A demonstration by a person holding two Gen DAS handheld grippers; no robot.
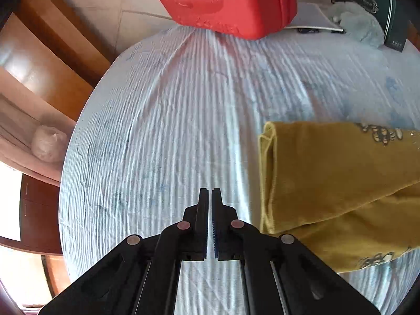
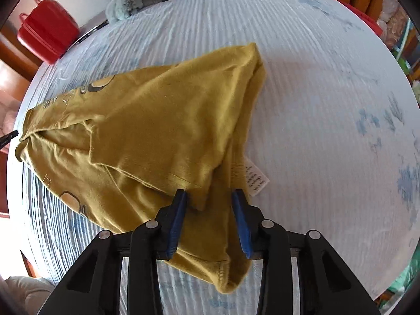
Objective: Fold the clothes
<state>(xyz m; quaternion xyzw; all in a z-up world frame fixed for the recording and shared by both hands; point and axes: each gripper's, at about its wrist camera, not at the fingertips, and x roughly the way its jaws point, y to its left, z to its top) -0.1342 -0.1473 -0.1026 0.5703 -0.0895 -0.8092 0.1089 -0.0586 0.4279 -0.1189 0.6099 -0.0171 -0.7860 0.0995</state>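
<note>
My left gripper (image 1: pixel 209 191) is pressed together over the bedsheet (image 1: pixel 170 120); my right gripper (image 2: pixel 210 194) gapes astride the mustard shirt (image 2: pixel 147 120), whose label (image 2: pixel 256 178) shows only there.

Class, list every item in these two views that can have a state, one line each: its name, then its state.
Left gripper: shut, empty, over the bedsheet.
Right gripper: open, fingers either side of the shirt's fabric.
Yellow shirt: partly folded, rumpled, lying on the bedsheet.
Care label: exposed, lying flat.
Red case: closed.
</note>
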